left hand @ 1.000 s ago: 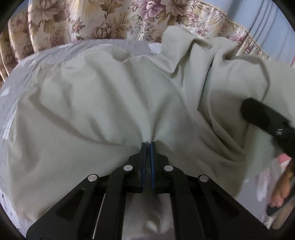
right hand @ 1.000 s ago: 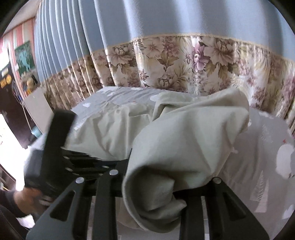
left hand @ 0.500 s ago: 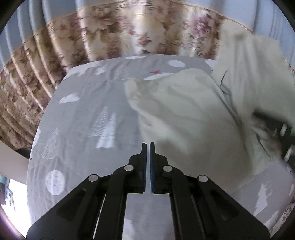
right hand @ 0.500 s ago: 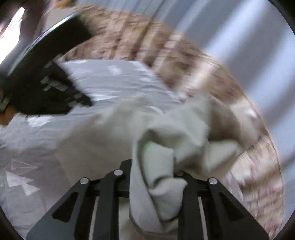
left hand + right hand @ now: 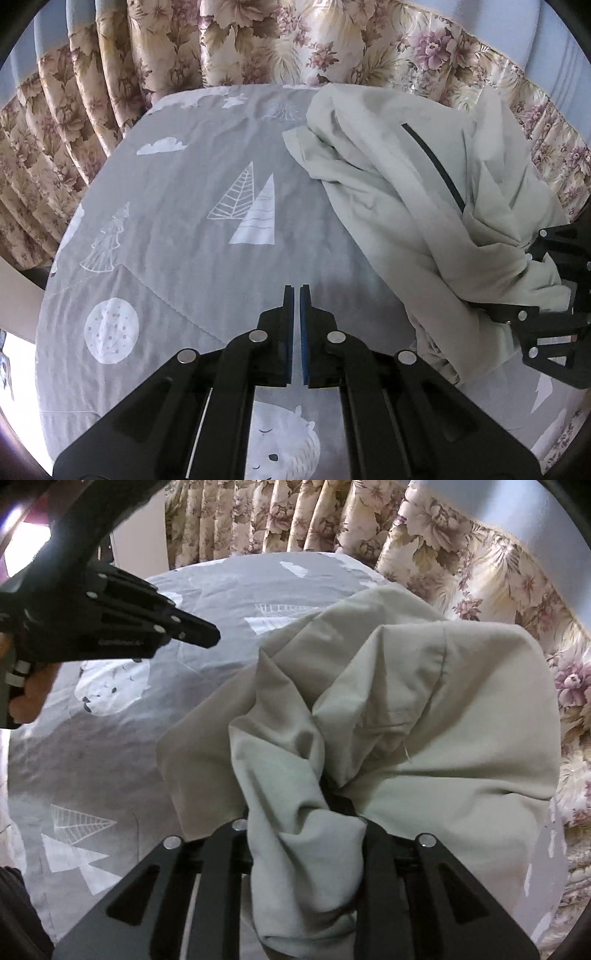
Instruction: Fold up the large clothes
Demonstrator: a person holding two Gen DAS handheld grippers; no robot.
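While the right tongs grasp a bunched wad of the pale garment, the left tongs hover clenched and empty beside it; folding looks barely started.

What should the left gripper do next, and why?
Probably open and reach right for a free edge of the pale green garment. The left gripper hangs shut and empty above the bedsheet, while the right gripper alone holds the bunched cloth.

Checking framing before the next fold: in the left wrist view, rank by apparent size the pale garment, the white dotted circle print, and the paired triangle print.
1. pale garment
2. paired triangle print
3. white dotted circle print, close to the triangles; fisheye distortion makes that unsure.
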